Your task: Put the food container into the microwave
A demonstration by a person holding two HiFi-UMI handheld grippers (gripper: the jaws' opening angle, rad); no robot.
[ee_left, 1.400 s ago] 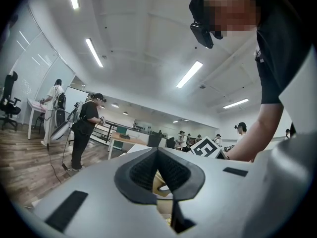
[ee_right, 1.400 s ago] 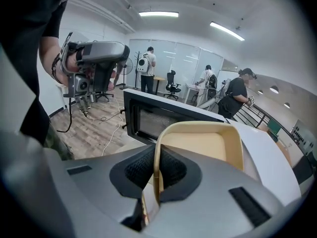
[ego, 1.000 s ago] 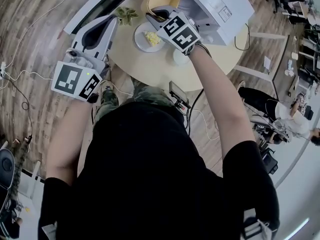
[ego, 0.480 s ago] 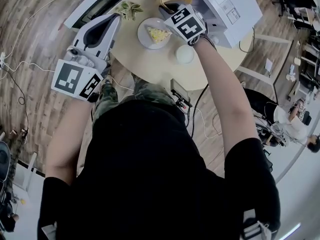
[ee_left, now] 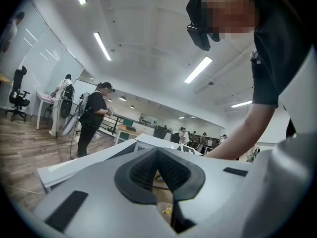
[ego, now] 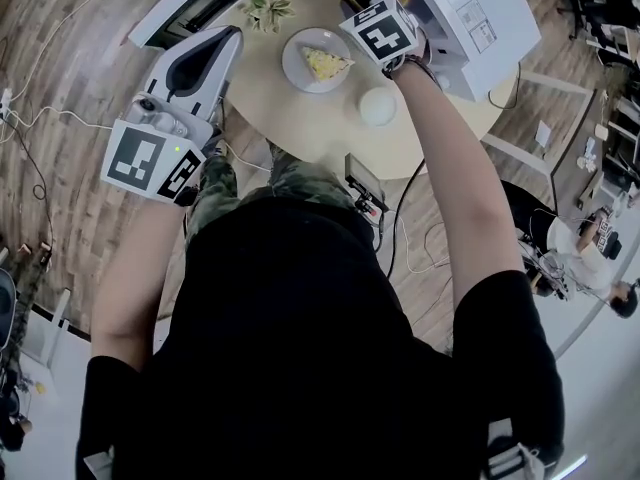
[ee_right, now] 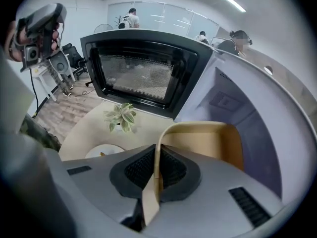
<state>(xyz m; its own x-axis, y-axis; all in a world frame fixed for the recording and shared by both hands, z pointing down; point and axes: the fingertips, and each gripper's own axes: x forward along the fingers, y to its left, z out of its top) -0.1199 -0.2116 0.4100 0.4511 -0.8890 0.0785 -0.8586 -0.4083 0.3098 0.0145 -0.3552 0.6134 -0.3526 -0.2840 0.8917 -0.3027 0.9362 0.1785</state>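
Status, right side: right gripper (ee_right: 156,171) clamped on near wall of food container (ee_right: 210,143), thin tan rim pinched edge-on between both pads, no gap showing. Gripper pitched steeply down, forearm stretched forward across table (ego: 300,133), wrist at far edge right by microwave (ego: 470,18), marker cube face-up toward head camera. Container tan, hanging off the jaws at mouth of open cavity, white cavity wall (ee_right: 257,108) directly behind and to its right. Resting on cavity floor or clear of it: cannot tell. Door (ee_right: 143,73) swung wide open to the left of container, dark mesh window facing right gripper view. Left side: left gripper (ee_left: 158,168) held level, off table's left edge, elbow bent, upper arm close to torso. Pads closed tip to tip, nothing between them. Tips near lower edge of open door, well apart from container. Left hand wrapped round handle, seen at top left of right gripper view. On table: white plate (ego: 318,60) with yellow food wedge (ego: 330,65), just left of right wrist; small white bowl (ego: 378,106) just beside right forearm; potted plant (ego: 267,10) between plate and door. Several people standing in background of left gripper view, far from table.
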